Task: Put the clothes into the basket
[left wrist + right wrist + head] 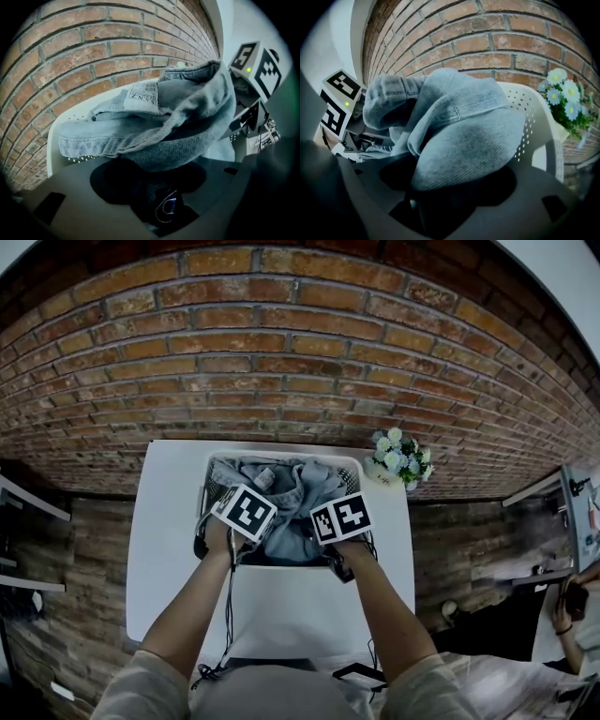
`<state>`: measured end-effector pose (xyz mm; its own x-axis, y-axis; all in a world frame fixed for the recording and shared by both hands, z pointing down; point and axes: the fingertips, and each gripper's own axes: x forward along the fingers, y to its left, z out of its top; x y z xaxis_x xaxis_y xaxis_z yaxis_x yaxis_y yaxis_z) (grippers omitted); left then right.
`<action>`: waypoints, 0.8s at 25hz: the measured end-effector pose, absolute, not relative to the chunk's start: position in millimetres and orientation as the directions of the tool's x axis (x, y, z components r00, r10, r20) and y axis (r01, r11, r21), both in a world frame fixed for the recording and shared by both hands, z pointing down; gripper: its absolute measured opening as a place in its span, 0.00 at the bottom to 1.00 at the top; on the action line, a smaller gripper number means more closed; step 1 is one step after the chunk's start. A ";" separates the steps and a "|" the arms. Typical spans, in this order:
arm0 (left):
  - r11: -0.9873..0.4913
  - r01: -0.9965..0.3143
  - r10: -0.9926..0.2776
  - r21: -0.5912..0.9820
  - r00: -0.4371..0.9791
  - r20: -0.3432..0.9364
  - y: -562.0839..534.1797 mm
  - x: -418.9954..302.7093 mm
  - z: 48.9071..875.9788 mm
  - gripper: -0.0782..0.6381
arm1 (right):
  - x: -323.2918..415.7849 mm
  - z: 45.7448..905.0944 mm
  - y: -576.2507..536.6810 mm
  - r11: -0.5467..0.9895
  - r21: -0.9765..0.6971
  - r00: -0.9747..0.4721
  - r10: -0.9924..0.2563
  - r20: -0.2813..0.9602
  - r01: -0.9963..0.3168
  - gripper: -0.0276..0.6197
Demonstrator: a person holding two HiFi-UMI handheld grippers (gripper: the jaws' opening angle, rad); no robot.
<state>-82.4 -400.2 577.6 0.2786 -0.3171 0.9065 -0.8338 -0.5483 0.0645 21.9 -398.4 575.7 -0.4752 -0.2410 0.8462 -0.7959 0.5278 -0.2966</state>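
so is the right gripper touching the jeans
Touching. The right gripper view shows the right gripper with its jaws shut on the jeans.

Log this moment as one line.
left gripper shut on blue-grey denim garment | right gripper shut on it | garment inside white perforated plastic basket

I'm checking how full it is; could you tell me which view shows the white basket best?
The head view: it looks down on nearly the whole basket, with denim clothes piled inside. The left gripper view shows only a strip of its rim behind the denim; the right gripper view shows one perforated wall.
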 end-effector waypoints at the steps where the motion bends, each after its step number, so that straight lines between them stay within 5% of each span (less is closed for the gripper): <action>1: -0.550 -0.833 -0.307 0.062 0.270 0.913 -400.2 -82.6 580.6 0.42 | 22.0 579.0 -398.1 0.527 -0.293 -0.464 -0.228 0.856 -0.798 0.61; 9: -0.552 -0.832 -0.269 0.049 0.233 0.935 -402.1 -86.1 594.1 0.42 | 22.2 593.1 -399.6 0.482 -0.302 -0.424 -0.166 0.890 -0.822 0.63; 20: -0.527 -0.844 -0.496 -0.098 0.212 0.842 -405.9 -104.4 526.6 0.44 | 31.9 540.5 -400.9 0.510 -0.084 -0.318 -0.393 0.863 -0.856 0.67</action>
